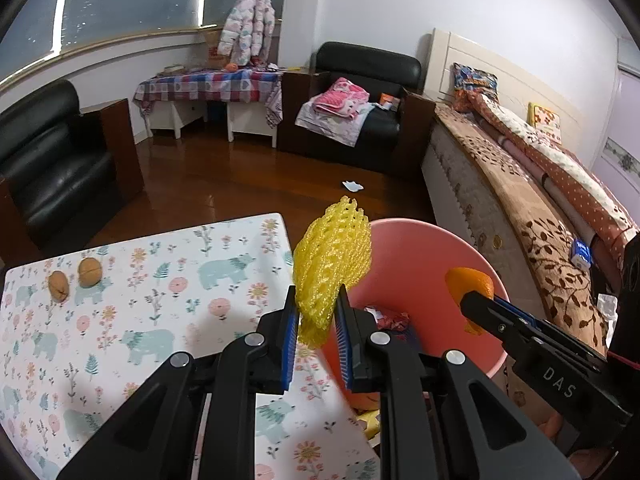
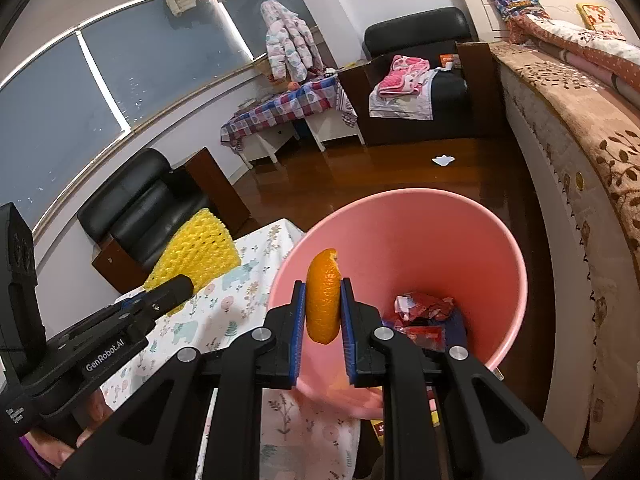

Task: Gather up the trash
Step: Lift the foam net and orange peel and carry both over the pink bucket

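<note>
The left gripper [image 1: 317,312] is clamped on a yellow foam fruit net [image 1: 330,264], which stands up between its blue-padded fingers [image 1: 289,340]. The net's lower end drops behind the finger bodies and is partly hidden there. Just to the right of this gripper, and a little below it, sits a pink bucket [image 1: 452,248]; the net's right edge overlaps the bucket's near rim.

The right gripper [image 2: 323,312] pinches a piece of orange peel [image 2: 323,296], held upright, with its lower tip hanging free below the pads. It hangs over the bucket's [image 2: 460,224] open mouth. Ahead of it and to the right, at the bucket's bottom, lie crumpled red wrappers [image 2: 424,312]; what is printed on them cannot be made out. The gripper bodies cover the bucket's nearest rim in both views, so what the bucket stands on is hard to tell.

To the left of both grippers is a table with a floral and bear-print cloth [image 1: 160,280]. Its far edge and right corner end just beside the bucket. Two walnuts [image 1: 74,278] lie well off to the left of the left gripper, near the table's far edge.

Beyond the bucket is open wooden floor [image 1: 260,184] with one white scrap of paper [image 1: 352,186] on it. A bed [image 1: 520,208] closes in tightly on the bucket's right side. At the lower left of the right wrist view, fingertips of the person's hand [image 2: 80,432] show, mostly cut off.
</note>
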The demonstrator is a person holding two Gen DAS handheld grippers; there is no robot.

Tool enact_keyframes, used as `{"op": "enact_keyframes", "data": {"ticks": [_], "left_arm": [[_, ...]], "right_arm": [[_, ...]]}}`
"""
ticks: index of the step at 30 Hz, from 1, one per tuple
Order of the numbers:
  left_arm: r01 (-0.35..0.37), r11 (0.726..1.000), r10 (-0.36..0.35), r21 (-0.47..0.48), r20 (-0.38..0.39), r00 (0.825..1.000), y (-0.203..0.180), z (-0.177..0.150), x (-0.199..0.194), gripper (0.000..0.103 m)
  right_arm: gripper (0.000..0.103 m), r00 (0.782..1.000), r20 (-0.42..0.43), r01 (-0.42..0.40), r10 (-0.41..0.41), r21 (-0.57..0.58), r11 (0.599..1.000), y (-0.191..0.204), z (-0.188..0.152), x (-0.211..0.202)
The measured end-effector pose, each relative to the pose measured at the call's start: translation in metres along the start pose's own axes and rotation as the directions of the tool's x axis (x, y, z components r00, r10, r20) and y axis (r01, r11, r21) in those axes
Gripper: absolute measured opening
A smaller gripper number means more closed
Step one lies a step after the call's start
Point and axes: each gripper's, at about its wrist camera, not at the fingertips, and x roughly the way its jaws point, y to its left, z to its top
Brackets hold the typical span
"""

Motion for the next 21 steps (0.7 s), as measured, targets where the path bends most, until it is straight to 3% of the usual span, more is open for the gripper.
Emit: {"op": "enact_keyframes", "data": {"ticks": [14,21], "left_arm": [[0.053,0.998,-0.052,0.042,-0.033,0.998,-0.033,0.003,0.026,0.017],[0.114,0.993,-0.113,0.005,-0.064,0.991,-0.032,0.004,0.042,0.018]], "right_arm": [[0.017,1.000,-0.006,0.029,-0.029,0.041,0.999,-0.028,0.000,0.002],[0.017,0.999,-0.025,0.045,-0.043,0.068,0.997,-0.040,-0.004,0.009]]}}
